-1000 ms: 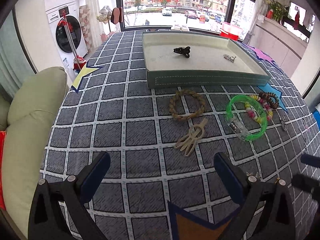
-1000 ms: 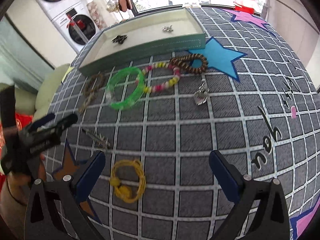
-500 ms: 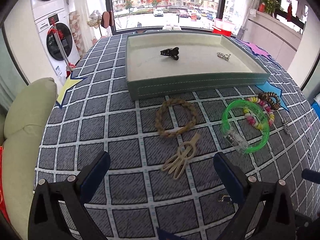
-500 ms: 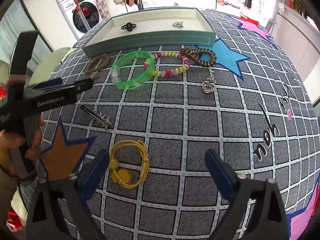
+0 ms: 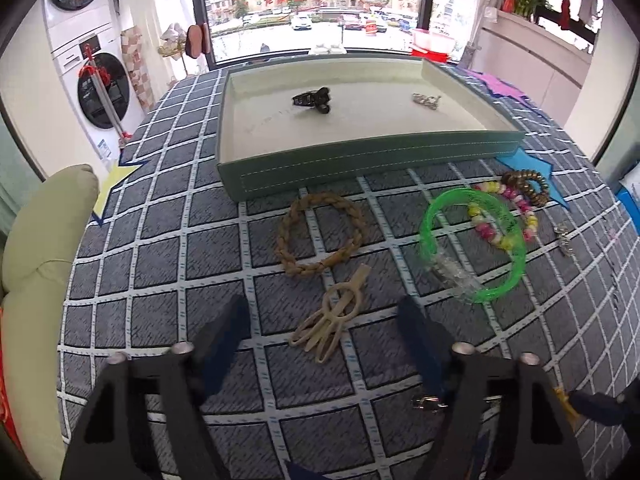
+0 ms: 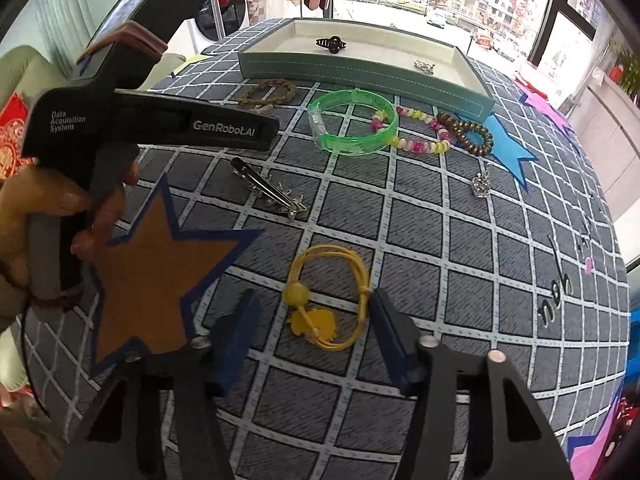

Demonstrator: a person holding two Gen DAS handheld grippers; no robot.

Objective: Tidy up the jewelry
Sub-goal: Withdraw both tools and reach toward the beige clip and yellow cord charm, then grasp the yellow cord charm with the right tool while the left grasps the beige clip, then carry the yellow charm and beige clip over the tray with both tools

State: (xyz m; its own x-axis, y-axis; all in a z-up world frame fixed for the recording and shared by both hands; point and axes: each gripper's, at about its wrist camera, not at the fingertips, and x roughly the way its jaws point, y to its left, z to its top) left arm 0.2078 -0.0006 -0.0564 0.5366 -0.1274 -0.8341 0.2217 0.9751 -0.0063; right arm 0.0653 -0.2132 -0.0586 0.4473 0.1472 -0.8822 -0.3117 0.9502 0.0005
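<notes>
Tabletop [image 5: 160, 264]: matt woven cloth, grid print. Green bangle [image 5: 472, 244]: glossy translucent plastic. Braided ring [image 5: 320, 234]: rough fibre. Hair clip [image 6: 272, 194]: shiny metal. Yellow tie [image 6: 328, 300]: smooth cord.

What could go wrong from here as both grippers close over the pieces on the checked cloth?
1. The right gripper is closing around the yellow cord bracelet; its thin, loose loops lie flat on the cloth, so the fingers may catch one strand or slip off.
2. The left gripper is closing over the cream hair clip, which lies slanted beside the braided bracelet; it may twist away or be nudged against it.
</notes>
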